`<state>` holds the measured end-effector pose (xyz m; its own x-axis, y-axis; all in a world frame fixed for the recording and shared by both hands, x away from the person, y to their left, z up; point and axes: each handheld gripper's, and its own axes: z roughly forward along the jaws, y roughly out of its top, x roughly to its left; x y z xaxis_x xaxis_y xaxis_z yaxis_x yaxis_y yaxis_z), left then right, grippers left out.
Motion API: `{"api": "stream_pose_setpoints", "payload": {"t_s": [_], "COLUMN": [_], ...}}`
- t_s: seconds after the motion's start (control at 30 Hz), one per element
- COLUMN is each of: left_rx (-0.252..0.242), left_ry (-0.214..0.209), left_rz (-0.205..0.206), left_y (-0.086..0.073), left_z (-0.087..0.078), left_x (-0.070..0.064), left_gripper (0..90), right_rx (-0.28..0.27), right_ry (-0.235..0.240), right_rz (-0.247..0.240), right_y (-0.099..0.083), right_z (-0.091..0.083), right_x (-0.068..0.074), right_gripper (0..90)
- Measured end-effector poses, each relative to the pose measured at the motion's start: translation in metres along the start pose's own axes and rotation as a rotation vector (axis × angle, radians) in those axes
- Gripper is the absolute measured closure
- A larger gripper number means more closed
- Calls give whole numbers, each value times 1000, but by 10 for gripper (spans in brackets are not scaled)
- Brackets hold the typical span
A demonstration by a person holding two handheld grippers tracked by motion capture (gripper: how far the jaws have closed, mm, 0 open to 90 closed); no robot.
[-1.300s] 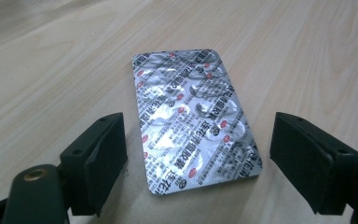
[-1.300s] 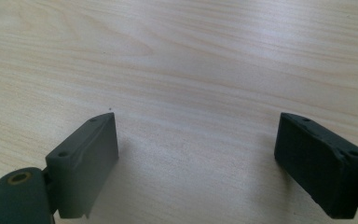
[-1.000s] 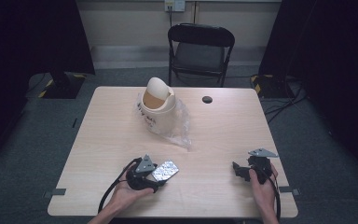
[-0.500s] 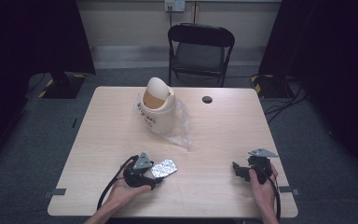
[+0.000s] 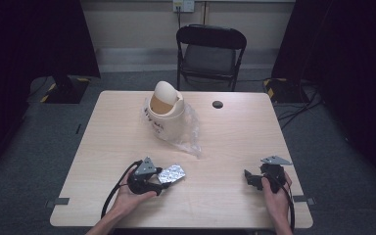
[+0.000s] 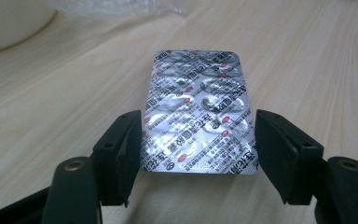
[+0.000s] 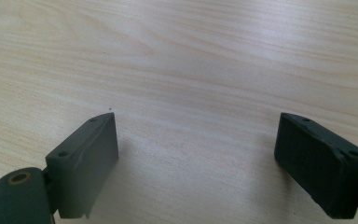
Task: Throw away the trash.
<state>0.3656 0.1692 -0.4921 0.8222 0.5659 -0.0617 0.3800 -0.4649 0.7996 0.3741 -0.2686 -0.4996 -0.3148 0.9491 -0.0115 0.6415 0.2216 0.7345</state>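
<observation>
The pill sheet (image 6: 196, 112), a silver foil blister pack, is seen lying flat on the desk (image 5: 225, 132) near the front left, with its near end set between the jaws of the left gripper (image 6: 198, 144); the jaws are spread, one pad touching or nearly touching an edge and the other just clear. A cream swing-lid bin (image 5: 166, 110) in a clear plastic bag (image 5: 188, 134) is placed farther back. The right gripper (image 7: 196, 158) is held wide open over bare wood at the front right. A small black disc (image 5: 218, 104) is found near the far edge
</observation>
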Motion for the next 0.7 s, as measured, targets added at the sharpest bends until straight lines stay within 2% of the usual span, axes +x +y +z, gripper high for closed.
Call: {"api": "stream_pose_setpoints", "payload": {"t_s": [0.2, 0.37, 0.4, 0.43, 0.47, 0.5, 0.57, 0.6, 0.7], "left_rx": [-36, -56, -64, -67, -83, -91, -89, -81, -93], "left_ry": [2, 21, 14, 21, 19, 14, 21, 32, 40], "left_rz": [-21, -23, -39, -37, -72, -86, -83, -65, -68], "left_y": [2, 5, 5, 6, 7, 7, 8, 10, 12], "left_z": [-8, -16, -17, -19, -21, -21, -22, -24, -29], "left_x": [4, 11, 11, 13, 17, 19, 19, 20, 26], "left_gripper": [341, 341, 341, 341, 341, 341, 341, 341, 341], "right_rx": [0, 0, 0, 0, 0, 0, 0, 0, 0], "right_ry": [0, 0, 0, 0, 0, 0, 0, 0, 0], "right_rz": [-1, -1, -1, -1, -1, -1, -1, -1, -1], "right_y": [0, 0, 0, 0, 0, 0, 0, 0, 0], "right_z": [0, 0, 0, 0, 0, 0, 0, 0, 0], "right_x": [0, 0, 0, 0, 0, 0, 0, 0, 0], "right_gripper": [127, 126, 126, 126, 126, 126, 126, 126, 126]}}
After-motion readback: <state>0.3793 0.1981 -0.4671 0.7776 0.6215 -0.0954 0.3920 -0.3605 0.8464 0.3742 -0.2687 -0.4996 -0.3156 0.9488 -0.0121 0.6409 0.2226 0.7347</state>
